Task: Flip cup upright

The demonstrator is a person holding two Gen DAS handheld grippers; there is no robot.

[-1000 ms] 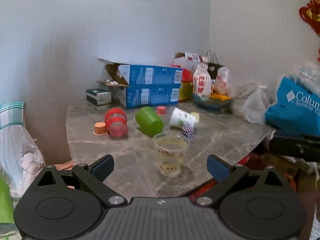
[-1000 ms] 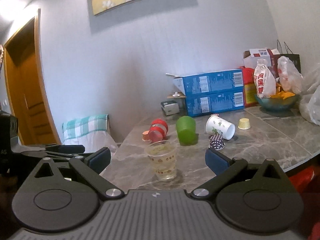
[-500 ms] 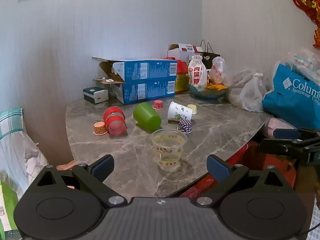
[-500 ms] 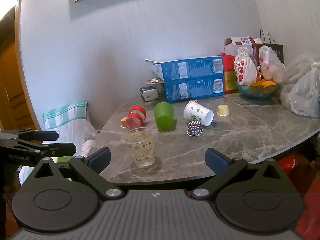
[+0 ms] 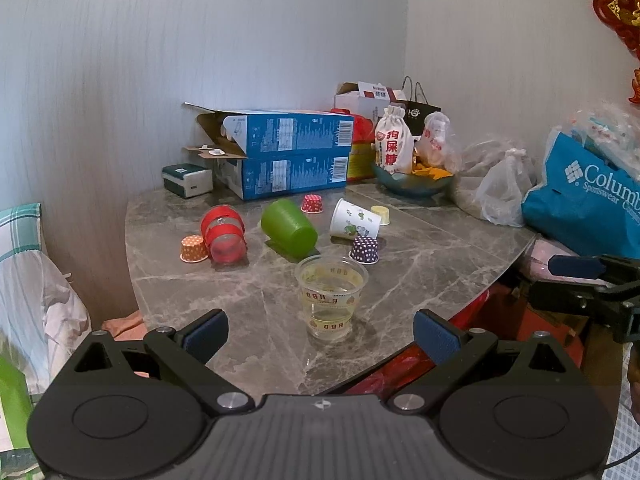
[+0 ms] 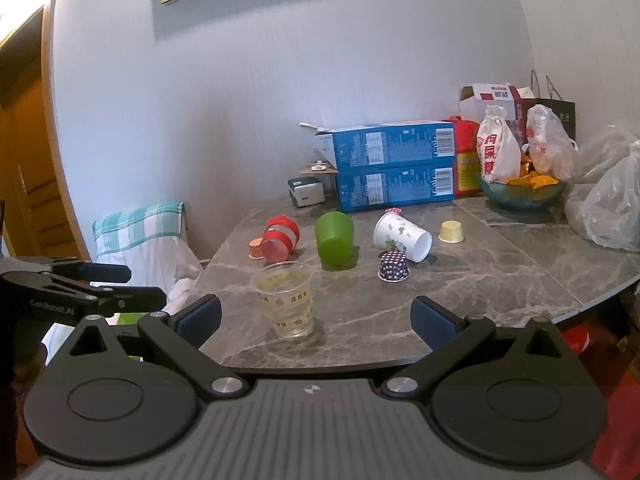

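Observation:
A clear plastic cup [image 5: 331,298] [image 6: 289,305] stands upright near the front edge of the marble table [image 5: 432,256]. Behind it a green cup [image 5: 289,227] [image 6: 334,238], a red-banded clear cup [image 5: 224,233] [image 6: 279,238] and a white printed paper cup [image 5: 354,224] [image 6: 402,234] lie on their sides. My left gripper [image 5: 320,330] is open and empty, held back from the table edge in front of the clear cup. My right gripper [image 6: 316,318] is open and empty, also off the table edge, with the clear cup a little left of its centre.
Small baking cups lie among the cups: orange [image 5: 193,249], purple dotted [image 5: 365,250] [image 6: 394,266], red [image 5: 312,203], yellow [image 6: 451,232]. Two stacked blue boxes [image 5: 288,158], a bowl with bags [image 5: 412,180], plastic bags [image 6: 612,208] and a blue Columbia bag [image 5: 588,204] crowd the back and right.
Both grippers have pulled back from the table, so the cups look smaller and the table's front edge shows. Both stay open. The clear cup has not moved.

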